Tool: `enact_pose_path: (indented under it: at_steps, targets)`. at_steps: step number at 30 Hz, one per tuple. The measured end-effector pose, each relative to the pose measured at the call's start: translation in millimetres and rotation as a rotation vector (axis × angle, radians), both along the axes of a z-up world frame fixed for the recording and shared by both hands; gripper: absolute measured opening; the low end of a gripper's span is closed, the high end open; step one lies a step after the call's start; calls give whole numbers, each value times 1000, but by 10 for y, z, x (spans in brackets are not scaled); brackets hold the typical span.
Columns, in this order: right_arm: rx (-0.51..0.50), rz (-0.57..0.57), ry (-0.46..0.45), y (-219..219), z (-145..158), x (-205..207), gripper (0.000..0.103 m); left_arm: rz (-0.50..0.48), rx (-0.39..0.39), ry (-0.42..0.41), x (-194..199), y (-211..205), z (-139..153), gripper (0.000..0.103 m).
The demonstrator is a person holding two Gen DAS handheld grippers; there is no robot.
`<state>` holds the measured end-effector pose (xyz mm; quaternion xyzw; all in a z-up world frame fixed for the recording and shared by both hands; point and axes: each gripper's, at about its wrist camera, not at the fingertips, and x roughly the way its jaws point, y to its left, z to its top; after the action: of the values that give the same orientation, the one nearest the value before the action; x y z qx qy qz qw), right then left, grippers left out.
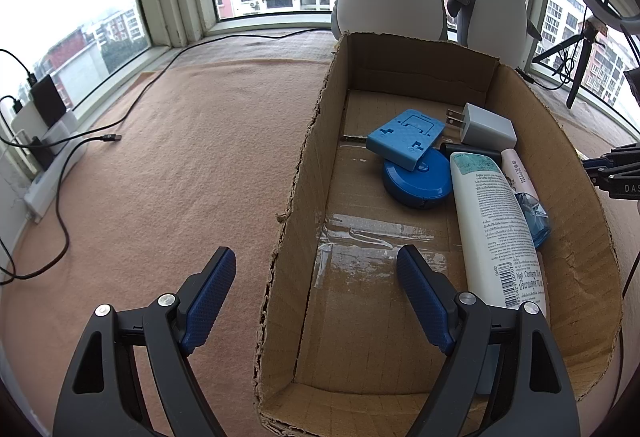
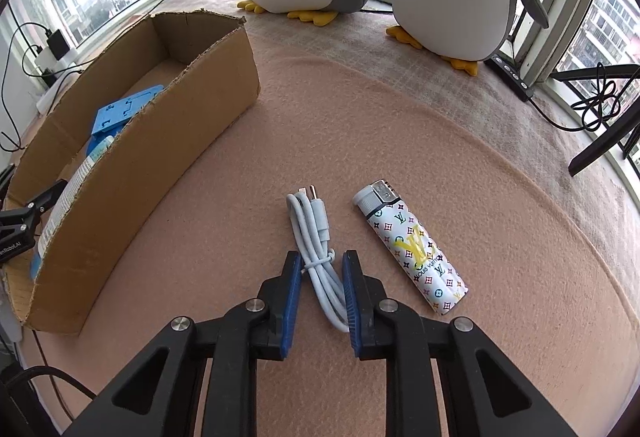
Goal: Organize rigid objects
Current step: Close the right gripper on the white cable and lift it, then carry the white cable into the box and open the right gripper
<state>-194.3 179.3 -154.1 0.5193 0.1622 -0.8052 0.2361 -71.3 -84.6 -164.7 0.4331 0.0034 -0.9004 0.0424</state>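
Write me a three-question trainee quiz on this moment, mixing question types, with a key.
1. True or false: the white cable bundle lies between the fingers of the right gripper.
2. Which item still lies on the mat outside the cardboard box? A) white charger plug B) patterned lighter C) white lotion tube
3. Fill in: the left gripper is ____ and holds nothing.

Key: 1 true; 2 B; 3 open

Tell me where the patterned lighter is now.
In the right wrist view, the patterned lighter lies on the tan felt mat, just right of the bundled white cable, outside the cardboard box.
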Motion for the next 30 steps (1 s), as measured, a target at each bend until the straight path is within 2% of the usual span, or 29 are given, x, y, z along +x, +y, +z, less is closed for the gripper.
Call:
enact_pose_path:
  at_steps: [16, 22, 30]
  targets:
    - [-50, -60, 38, -2, 47, 130, 14, 0, 0, 0, 0, -4, 1, 84]
    - [-112, -59, 70, -105, 286, 214, 14, 0, 0, 0, 0, -5, 1, 84]
    - [-211, -14, 101, -456, 692, 338, 14, 0, 1, 0, -1, -4, 1, 84]
